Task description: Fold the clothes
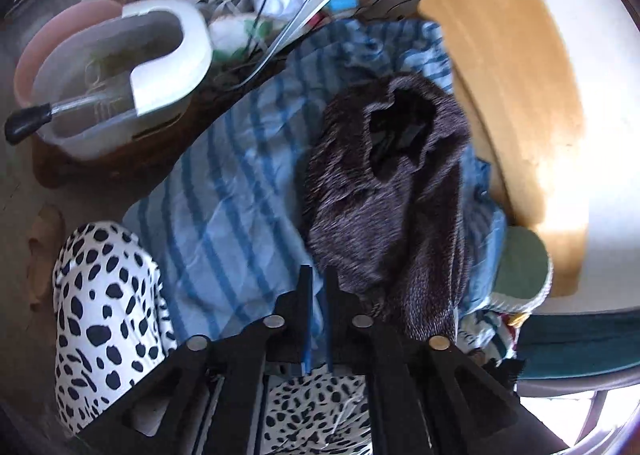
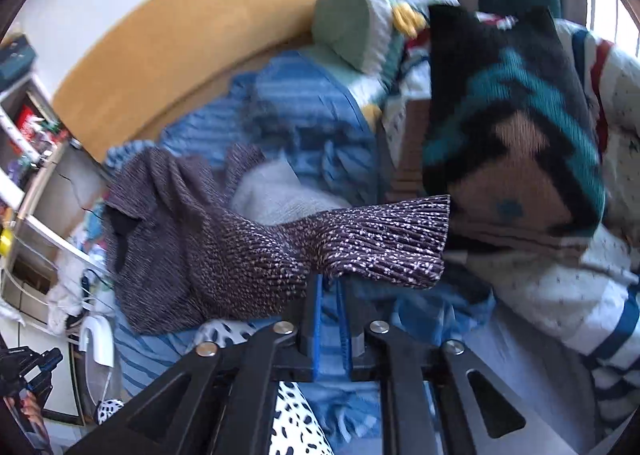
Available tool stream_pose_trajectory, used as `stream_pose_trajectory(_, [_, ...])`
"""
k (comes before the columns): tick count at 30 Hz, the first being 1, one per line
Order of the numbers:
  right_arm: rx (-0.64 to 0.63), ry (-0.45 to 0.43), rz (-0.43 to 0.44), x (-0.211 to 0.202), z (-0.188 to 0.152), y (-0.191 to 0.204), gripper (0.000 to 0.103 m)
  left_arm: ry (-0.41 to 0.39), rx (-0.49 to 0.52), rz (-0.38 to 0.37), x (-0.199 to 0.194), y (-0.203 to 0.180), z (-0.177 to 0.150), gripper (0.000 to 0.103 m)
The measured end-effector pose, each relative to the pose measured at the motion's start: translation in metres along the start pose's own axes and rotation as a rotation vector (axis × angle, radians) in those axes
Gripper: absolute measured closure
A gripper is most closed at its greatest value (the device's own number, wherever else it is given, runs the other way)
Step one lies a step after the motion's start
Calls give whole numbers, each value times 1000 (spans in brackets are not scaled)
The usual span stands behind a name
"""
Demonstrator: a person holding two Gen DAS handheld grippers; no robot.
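Here the blue striped bedsheet point(image 1: 224, 191) covers most of the bed, running from the wooden headboard point(image 1: 516, 95) down to a person's knee in spotted black-and-white trousers point(image 1: 104, 319). On the sheet lies the dark speckled knit garment point(image 1: 384, 191), rumpled, its neck opening gaping toward the headboard; in the right wrist view the same garment point(image 2: 224, 247) stretches from the left toward the centre, and one ribbed end drapes just above the right gripper's tips. Beside it, to the right, sits a black, teal and tan knitted piece point(image 2: 516, 127) on a white patterned quilt point(image 2: 560, 287), with a green bolster pillow point(image 2: 352, 23) near the headboard. A white-rimmed tub point(image 1: 120, 79) stands on the floor beside the bed. The left gripper point(image 1: 318, 279) has its jaws narrowly apart with nothing between them, right at the garment's lower edge. The right gripper point(image 2: 330, 287) likewise shows a narrow gap; whether the fabric above is pinched I cannot tell.
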State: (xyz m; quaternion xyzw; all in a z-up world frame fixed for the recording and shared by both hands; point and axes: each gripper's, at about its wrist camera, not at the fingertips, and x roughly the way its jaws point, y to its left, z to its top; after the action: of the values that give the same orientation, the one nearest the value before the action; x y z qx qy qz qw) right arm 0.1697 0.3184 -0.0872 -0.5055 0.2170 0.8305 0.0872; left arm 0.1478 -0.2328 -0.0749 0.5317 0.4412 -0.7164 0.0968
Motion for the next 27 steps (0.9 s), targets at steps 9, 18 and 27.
stream_pose_trajectory(9, [-55,44,138,37,16,63,53,-26,102,38,49,-45,20,47])
stream_pose_trajectory(18, [67,57,129,92,47,76,47,-40,203,-65,112,-145,72,47])
stream_pose_trajectory(27, [161,136,84,149,59,64,46,121,565,344,222,-184,67,47])
